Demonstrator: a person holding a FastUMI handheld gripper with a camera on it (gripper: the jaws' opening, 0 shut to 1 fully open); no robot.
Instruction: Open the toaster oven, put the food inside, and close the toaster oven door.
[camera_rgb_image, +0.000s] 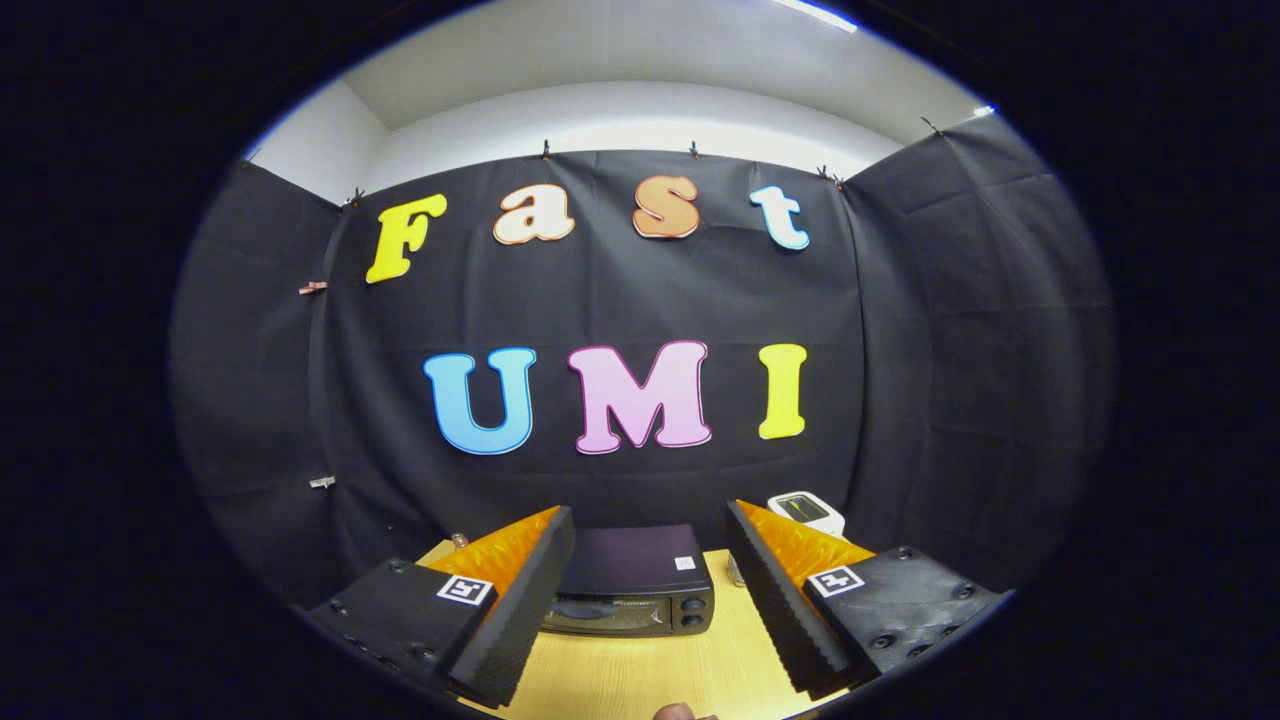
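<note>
A dark toaster oven (637, 583) stands on the light wooden table (650, 675), its glass door shut and two knobs on its right side. It sits beyond my gripper (650, 610), framed between the two fingers. The fingers (520, 610) are spread wide apart with nothing between them. A small rounded brownish thing (682, 712) peeks in at the table's near edge, too little of it showing to tell what it is.
A small white device (806, 512) stands behind the right finger, to the right of the oven. Black cloth walls close the booth on three sides. Bare tabletop lies between the fingers and the oven.
</note>
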